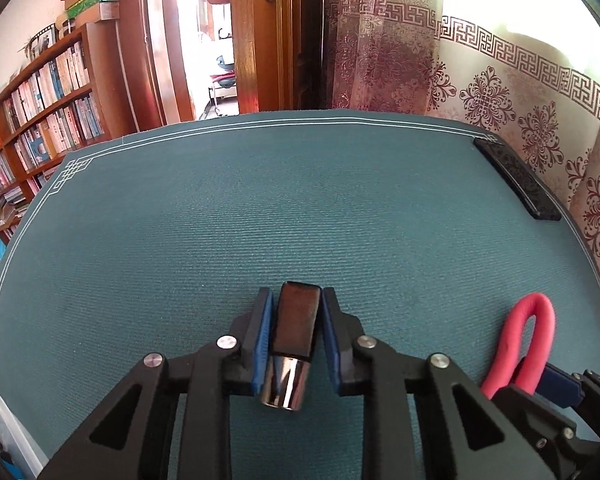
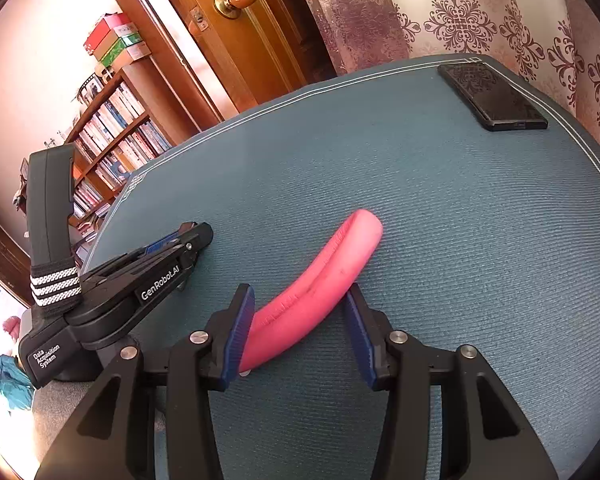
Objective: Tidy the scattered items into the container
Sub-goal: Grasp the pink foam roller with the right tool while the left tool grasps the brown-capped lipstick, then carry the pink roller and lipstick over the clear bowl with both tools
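Note:
My left gripper is shut on a small tube with a dark cap and a shiny chrome base, held just above the teal table mat. In the right wrist view a pink folded rubbery loop lies slanted between the blue pads of my right gripper, which is shut on it. The same pink loop stands up at the lower right of the left wrist view, held by the right gripper. The left gripper shows from the side, left of the loop. A clear plastic container peeks in at the lower left.
A black phone lies near the mat's far right corner, also visible as the phone in the left wrist view. Behind the table are a patterned curtain, a wooden door and a bookshelf.

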`<control>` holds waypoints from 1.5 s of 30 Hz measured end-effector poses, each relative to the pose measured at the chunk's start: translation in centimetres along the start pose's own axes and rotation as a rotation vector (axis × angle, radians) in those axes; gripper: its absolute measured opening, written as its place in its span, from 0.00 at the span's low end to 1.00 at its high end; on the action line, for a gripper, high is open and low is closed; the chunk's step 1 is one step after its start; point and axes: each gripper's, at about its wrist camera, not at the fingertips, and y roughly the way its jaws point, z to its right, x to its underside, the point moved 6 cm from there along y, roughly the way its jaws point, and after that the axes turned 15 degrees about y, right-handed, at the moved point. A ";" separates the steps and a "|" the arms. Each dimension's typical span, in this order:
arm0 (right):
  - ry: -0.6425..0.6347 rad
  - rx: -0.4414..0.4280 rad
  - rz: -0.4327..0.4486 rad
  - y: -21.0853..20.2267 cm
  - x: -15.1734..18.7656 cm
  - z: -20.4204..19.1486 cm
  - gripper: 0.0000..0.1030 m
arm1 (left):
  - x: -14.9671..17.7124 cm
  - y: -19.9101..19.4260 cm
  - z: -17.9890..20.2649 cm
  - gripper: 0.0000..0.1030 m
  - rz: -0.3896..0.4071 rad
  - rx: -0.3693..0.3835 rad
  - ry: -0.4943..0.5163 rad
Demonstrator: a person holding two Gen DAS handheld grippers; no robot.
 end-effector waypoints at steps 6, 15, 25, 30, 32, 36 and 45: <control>0.014 0.026 0.014 0.0 -0.5 0.2 0.50 | 0.7 -0.9 0.4 0.22 0.001 0.016 -0.026; -0.091 0.175 0.063 1.1 -0.6 -0.9 0.50 | 1.0 -2.2 0.4 0.22 0.015 0.023 -0.042; -0.222 0.260 0.101 1.3 0.6 -1.6 0.46 | 0.1 -4.8 -0.9 0.22 0.084 -0.022 -0.079; -0.206 0.227 0.105 0.9 0.7 -1.6 0.43 | -0.1 -5.7 -0.9 0.22 0.100 -0.029 -0.084; -0.185 0.200 0.104 0.6 0.7 -1.5 0.42 | 0.0 -6.2 -0.8 0.22 0.110 -0.040 -0.081; -0.163 0.162 0.115 -0.2 0.7 -1.6 0.41 | 0.2 -7.4 -1.1 0.22 0.132 -0.060 -0.092; -0.180 0.040 0.134 -2.7 1.5 -4.5 0.41 | 0.4 -11.0 -1.9 0.22 0.196 -0.104 -0.105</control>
